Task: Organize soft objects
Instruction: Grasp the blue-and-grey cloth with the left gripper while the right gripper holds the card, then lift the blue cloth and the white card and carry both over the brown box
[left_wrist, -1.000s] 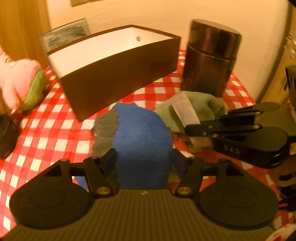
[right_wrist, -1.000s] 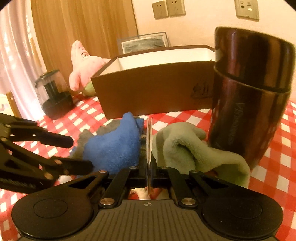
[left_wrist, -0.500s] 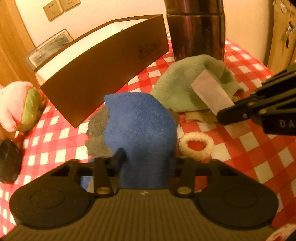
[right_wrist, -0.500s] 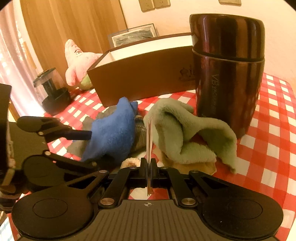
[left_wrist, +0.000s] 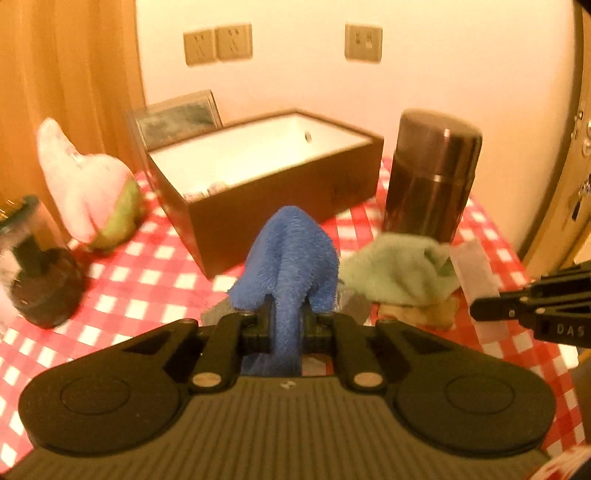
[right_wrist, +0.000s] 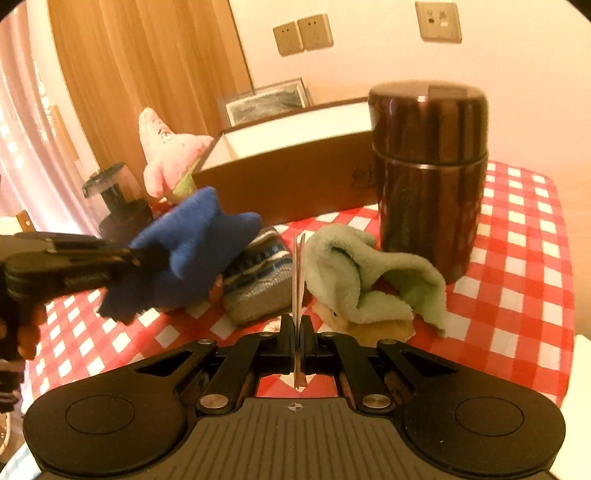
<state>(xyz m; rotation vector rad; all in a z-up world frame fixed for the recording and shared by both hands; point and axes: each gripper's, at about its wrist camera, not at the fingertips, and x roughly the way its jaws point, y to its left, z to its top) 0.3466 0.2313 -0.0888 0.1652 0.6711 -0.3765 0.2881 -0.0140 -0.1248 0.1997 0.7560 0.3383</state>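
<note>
The tabletop (left_wrist: 140, 280), with its red and white squares, was the biggest thing I saw. At about 12 o'clock on it stood the brown box (left_wrist: 280, 206), open at the top. I could see a few small things down in one corner of it, too blurry to name. So I judged the tidying had only started.

Just right of the box, near 1 o'clock, stood the dark flask (left_wrist: 430, 177). Off at 10 o'clock the pink star toy (right_wrist: 166, 155) sat on the tabletop, outside the box.

In front of the flask lay the green cloth (right_wrist: 354, 273), in a heap, with something tan under it. The striped sock (right_wrist: 258, 280) lay beside it. Both were on the tabletop and not put away.

The blue cloth (left_wrist: 291, 266) was the one on its way. My left gripper (left_wrist: 286, 328) had just been closing its jaws, and now they were clamped on it. It hung up off the tabletop, in front of the box.

My right gripper (right_wrist: 296, 330) had its jaws together on a thin pale card (right_wrist: 298, 273). The card stood on its edge, pointing to 12 o'clock.

I thought the blue cloth should go in the box next. The green cloth, the sock and maybe the star toy were left to do.
</note>
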